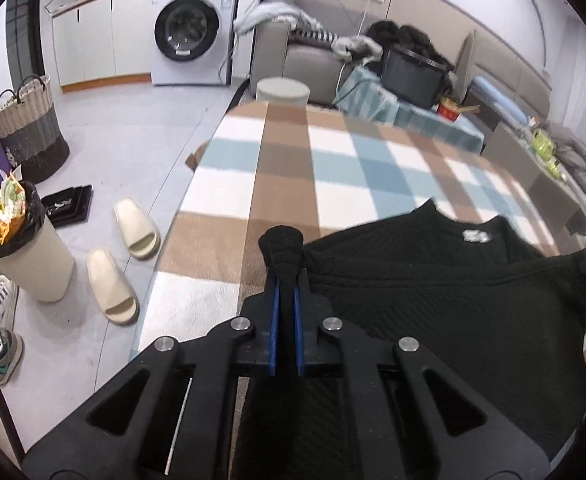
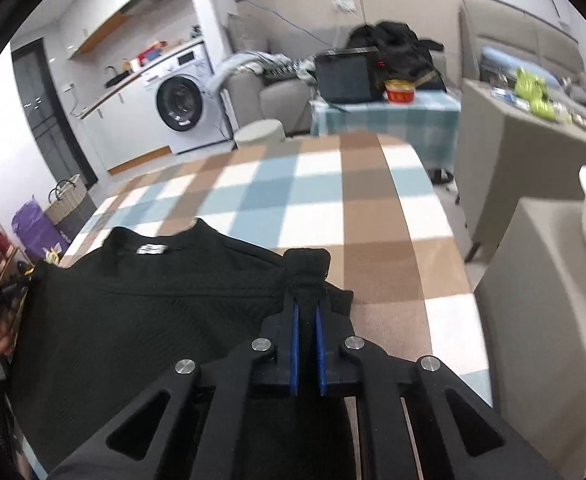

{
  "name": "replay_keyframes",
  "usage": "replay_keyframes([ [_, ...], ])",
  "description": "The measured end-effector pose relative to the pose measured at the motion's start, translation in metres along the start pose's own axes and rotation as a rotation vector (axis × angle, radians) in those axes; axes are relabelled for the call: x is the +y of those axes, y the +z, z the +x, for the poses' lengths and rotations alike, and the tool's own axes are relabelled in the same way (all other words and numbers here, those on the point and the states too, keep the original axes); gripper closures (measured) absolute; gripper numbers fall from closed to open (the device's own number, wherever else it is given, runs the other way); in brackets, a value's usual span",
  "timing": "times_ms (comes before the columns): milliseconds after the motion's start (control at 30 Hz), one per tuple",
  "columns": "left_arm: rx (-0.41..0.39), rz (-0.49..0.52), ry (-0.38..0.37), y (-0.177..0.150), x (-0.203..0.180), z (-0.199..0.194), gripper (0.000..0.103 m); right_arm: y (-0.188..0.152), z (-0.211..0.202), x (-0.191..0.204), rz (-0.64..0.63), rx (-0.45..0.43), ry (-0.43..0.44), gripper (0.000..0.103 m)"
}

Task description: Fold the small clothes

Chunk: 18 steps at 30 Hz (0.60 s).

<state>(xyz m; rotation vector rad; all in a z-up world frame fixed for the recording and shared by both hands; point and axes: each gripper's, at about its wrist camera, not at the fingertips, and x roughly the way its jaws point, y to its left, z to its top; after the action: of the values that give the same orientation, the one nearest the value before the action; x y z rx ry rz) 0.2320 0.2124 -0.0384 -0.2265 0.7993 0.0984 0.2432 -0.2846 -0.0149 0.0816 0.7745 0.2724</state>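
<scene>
A black textured top (image 1: pixel 433 296) lies on the checked tablecloth (image 1: pixel 293 168), its neck and white label (image 1: pixel 476 236) toward the far side. My left gripper (image 1: pixel 286 276) is shut on a bunched edge of the top at its left side, black cloth sticking out past the blue pads. In the right wrist view the same black top (image 2: pixel 133 312) spreads to the left, and my right gripper (image 2: pixel 308 300) is shut on its right edge, with cloth bunched above the pads. The fabric hangs stretched between the two grippers.
The checked tablecloth (image 2: pixel 333 200) stretches away beyond the top. Left of the table the floor holds slippers (image 1: pixel 125 260), a full bin (image 1: pixel 25 256) and a woven basket (image 1: pixel 33 132). A washing machine (image 1: pixel 193 28), sofa and cluttered side table (image 2: pixel 385 116) stand behind. A grey chair (image 2: pixel 541 320) is at right.
</scene>
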Motion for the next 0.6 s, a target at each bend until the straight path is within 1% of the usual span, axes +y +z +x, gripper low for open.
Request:
replay_keyframes([
  [100, -0.037, -0.007, -0.024, 0.008, 0.000, -0.010, 0.100, 0.006, -0.014, 0.004, -0.013, -0.050, -0.001, 0.097],
  [200, -0.072, -0.017, -0.028, 0.026, -0.002, -0.010, 0.100, 0.020, -0.016, 0.002, 0.006, -0.089, -0.027, 0.098],
  [300, -0.113, -0.057, -0.024, 0.040, 0.001, -0.005, 0.100, 0.039, -0.005, -0.002, 0.045, -0.123, -0.054, 0.098],
  [333, -0.138, -0.090, -0.026, 0.043, 0.004, 0.000, 0.099, 0.045, 0.005, -0.004, 0.061, -0.132, -0.068, 0.098],
  [367, -0.126, -0.118, -0.008, 0.044, 0.006, 0.008, 0.096, 0.048, 0.014, -0.005, 0.070, -0.119, -0.076, 0.095],
  [400, -0.083, -0.129, 0.016, 0.045, 0.007, 0.018, 0.093, 0.050, 0.022, -0.006, 0.081, -0.092, -0.078, 0.088],
  [433, -0.027, -0.132, 0.032, 0.045, 0.007, 0.028, 0.090, 0.050, 0.033, -0.009, 0.111, -0.038, -0.089, 0.085],
  [467, 0.012, -0.131, 0.038, 0.043, 0.007, 0.034, 0.088, 0.048, 0.037, -0.010, 0.123, -0.015, -0.089, 0.084],
  [500, 0.028, -0.124, 0.043, 0.041, 0.006, 0.036, 0.087, 0.046, 0.039, -0.010, 0.125, -0.006, -0.088, 0.081],
  [533, 0.028, -0.114, 0.044, 0.038, 0.005, 0.034, 0.085, 0.042, 0.038, -0.008, 0.116, 0.003, -0.098, 0.078],
  [600, 0.025, -0.088, 0.046, 0.032, 0.002, 0.027, 0.076, 0.034, 0.034, -0.004, 0.088, 0.023, -0.104, 0.077],
])
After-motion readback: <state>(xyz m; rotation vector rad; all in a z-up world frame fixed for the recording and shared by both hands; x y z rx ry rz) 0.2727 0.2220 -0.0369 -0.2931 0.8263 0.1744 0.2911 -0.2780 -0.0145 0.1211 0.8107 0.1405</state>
